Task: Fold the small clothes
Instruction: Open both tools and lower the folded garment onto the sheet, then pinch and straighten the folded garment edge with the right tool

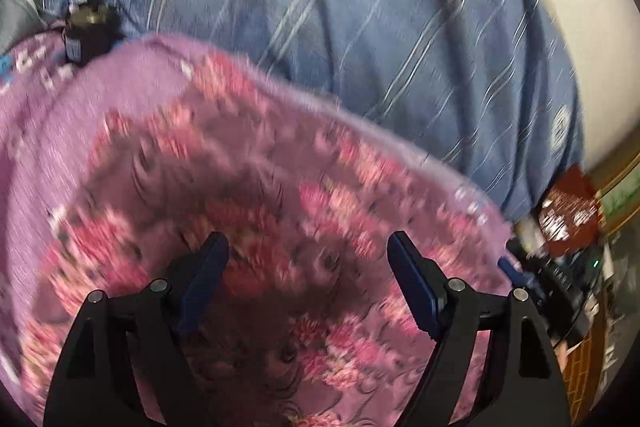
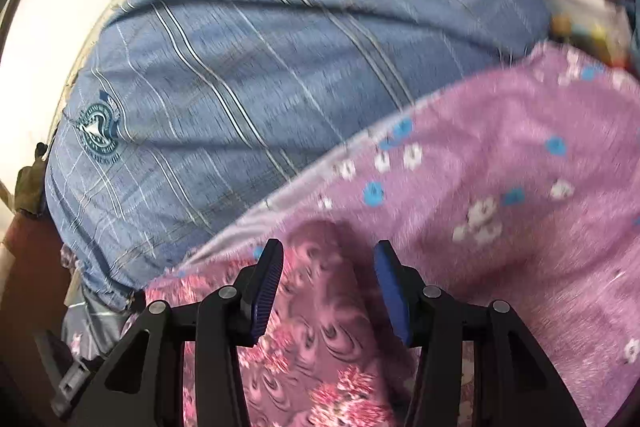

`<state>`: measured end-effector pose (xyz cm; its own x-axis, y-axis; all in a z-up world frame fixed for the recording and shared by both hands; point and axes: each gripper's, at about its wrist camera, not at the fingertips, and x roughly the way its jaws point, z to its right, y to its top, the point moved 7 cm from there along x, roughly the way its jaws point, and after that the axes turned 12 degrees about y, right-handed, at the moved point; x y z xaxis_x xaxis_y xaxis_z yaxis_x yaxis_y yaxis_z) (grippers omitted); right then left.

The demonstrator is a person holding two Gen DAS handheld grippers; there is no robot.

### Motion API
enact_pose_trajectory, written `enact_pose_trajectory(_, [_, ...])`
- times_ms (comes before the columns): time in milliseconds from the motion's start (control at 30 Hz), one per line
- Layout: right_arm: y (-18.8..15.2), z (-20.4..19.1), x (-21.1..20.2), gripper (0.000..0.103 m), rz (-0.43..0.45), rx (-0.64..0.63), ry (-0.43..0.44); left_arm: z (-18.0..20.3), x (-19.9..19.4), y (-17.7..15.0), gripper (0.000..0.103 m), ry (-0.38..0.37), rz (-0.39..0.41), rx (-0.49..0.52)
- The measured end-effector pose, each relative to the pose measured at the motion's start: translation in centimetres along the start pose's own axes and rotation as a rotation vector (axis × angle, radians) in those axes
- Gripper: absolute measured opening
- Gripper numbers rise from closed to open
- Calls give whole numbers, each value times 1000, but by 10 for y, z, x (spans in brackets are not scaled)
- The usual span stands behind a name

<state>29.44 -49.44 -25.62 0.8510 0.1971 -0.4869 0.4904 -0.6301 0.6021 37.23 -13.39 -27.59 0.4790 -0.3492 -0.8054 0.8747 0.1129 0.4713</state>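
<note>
Blue striped bedding (image 1: pixel 360 39) with a round crest printed on it covers the bed under everything, and a pale wall shows beyond it at two o'clock in the left wrist view. In that view the small garment, a pink-and-maroon flowered cloth (image 1: pixel 256 227), lies spread from the centre down to six o'clock. A lilac cloth dotted with little white and blue flowers (image 1: pixel 36 75) sits at nine to ten o'clock, edge to edge with it; whether it is the same piece turned over I cannot tell. The left gripper (image 1: pixel 308 259) hovers over the pink cloth with its jaws spread wide and nothing between them. The picture is smeared, so finer detail is lost.

From the right wrist view, the bedding fills ten to one o'clock. The lilac cloth runs from the centre to four o'clock, and the pink flowered cloth bunches up at six o'clock in a raised fold. The right gripper (image 2: pixel 326 275) straddles that fold, its jaws partly apart and not visibly pressing on it.

To my eye the cloth is thin, light and limp. It should drape and slide, so an edge or corner looks the best hold.
</note>
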Motion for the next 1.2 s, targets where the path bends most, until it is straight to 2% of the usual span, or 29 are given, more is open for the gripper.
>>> enact_pose_trajectory(100, [-14,3,23,47,-75,1,7,3,5,-7,82,56,7,47])
enact_pose_trajectory(133, [-19,2,28,43,-97,1,17,5,6,-7,82,68,14,60])
enact_pose_trajectory(167, [-24,0,36,29,-132,-12,16,7,6,-7,82,81,18,72])
enact_pose_trajectory(233, [-34,-5,47,6,-182,-95,-72,9,9,-8,82,103,20,89])
enact_pose_trajectory(267, [-35,-13,46,5,-171,-155,-110,8,12,-5,82,108,21,90])
enact_pose_trajectory(367, [-28,-54,25,4,-78,-354,-150,8,15,0,82,111,24,86])
enact_pose_trajectory(467, [-27,-106,-5,7,119,-678,-293,7,16,0,82,117,22,83])
enact_pose_trajectory(500, [-26,-108,-5,13,153,-730,-338,8,16,-1,82,123,23,94])
enact_pose_trajectory(533, [-25,-102,-2,41,160,-761,-399,9,16,-1,82,127,25,100])
enact_pose_trajectory(567, [-24,-88,4,69,122,-752,-458,9,15,-2,82,130,26,107])
enact_pose_trajectory(600, [-22,-68,7,68,79,-701,-502,9,16,-1,82,129,26,109])
enact_pose_trajectory(633, [-18,-53,3,60,80,-634,-505,8,15,-1,82,125,25,106])
enact_pose_trajectory(667, [-12,-41,-5,53,92,-544,-454,7,15,0,82,121,22,98])
enact_pose_trajectory(733, [-1,-29,-19,51,114,-417,-364,4,18,2,82,115,19,78])
enact_pose_trajectory(800, [5,-20,-27,47,124,-347,-323,5,17,1,82,123,21,87])
enact_pose_trajectory(833, [4,-18,-23,41,113,-324,-304,6,17,0,82,130,23,96])
enact_pose_trajectory(867, [1,-17,-20,32,91,-304,-273,6,17,0,82,135,25,102])
enact_pose_trajectory(933, [-8,-19,-2,20,7,-266,-184,6,16,0,82,141,27,100])
enact_pose_trajectory(967, [-14,-19,9,17,-40,-264,-165,6,15,1,82,147,29,97])
enact_pose_trajectory(1000, [-26,-19,23,17,-109,-265,-156,5,14,1,82,156,34,96])
enact_pose_trajectory(1067, [-48,-5,50,16,-235,-245,-208,3,13,2,82,179,40,105])
enact_pose_trajectory(1100, [-56,6,60,16,-269,-215,-230,3,14,1,82,189,36,119])
enact_pose_trajectory(1133, [-53,7,60,16,-230,-206,-217,3,14,-1,82,196,31,133])
enact_pose_trajectory(1200, [-48,-2,53,19,-231,-203,-224,4,11,-2,82,202,35,153])
